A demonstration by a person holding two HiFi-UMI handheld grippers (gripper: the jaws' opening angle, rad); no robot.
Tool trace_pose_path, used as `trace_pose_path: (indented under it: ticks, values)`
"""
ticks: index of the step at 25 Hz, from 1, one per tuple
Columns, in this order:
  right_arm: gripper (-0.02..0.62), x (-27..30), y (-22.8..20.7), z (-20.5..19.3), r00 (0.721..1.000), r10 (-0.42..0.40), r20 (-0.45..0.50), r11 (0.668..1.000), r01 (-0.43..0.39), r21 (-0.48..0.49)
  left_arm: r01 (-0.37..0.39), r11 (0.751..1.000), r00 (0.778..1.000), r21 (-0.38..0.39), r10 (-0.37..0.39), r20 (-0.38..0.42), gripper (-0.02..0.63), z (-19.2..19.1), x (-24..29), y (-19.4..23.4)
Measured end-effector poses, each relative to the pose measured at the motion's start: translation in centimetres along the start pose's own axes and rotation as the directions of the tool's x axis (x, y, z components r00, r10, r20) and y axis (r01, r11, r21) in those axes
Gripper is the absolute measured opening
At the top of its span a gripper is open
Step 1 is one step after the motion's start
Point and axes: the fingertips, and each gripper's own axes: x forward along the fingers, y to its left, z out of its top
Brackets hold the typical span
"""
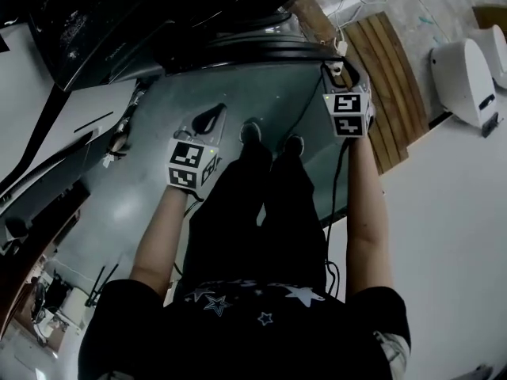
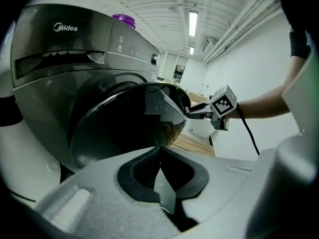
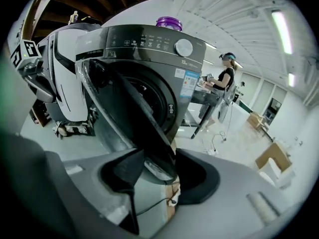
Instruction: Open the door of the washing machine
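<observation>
White room, strip lights overhead, grey floor (image 1: 269,93). A Midea washing machine (image 3: 164,49) stands straight ahead of the right gripper (image 3: 157,159) fingers. Its door (image 3: 114,108) is swung partway out, free edge clamped between both right pads. On the left gripper (image 2: 159,154) the fingertips are together with nothing between them. The door's dark face sits beyond the tips, apart. A purple container (image 3: 168,22) is on the machine top, above and past the fingers.
</observation>
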Motion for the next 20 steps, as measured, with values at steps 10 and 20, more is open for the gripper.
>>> trace_pose_path:
  ticks: [10, 20]
  values:
    - [0.190, -5.5, 4.5, -4.9, 1.000, -0.009, -0.025, 0.995, 0.011, 0.094, 0.077, 0.996, 0.996, 0.048, -0.075, -0.053, 0.011, -3.1, -0.6, -3.4]
    - [0.190, -8.4, 7.6, -7.4, 0.997, -0.071, 0.000, 0.983, 0.070, 0.172, 0.082, 0.993, 0.996, 0.088, -0.078, -0.048, 0.011, -5.8, -2.9, -5.6]
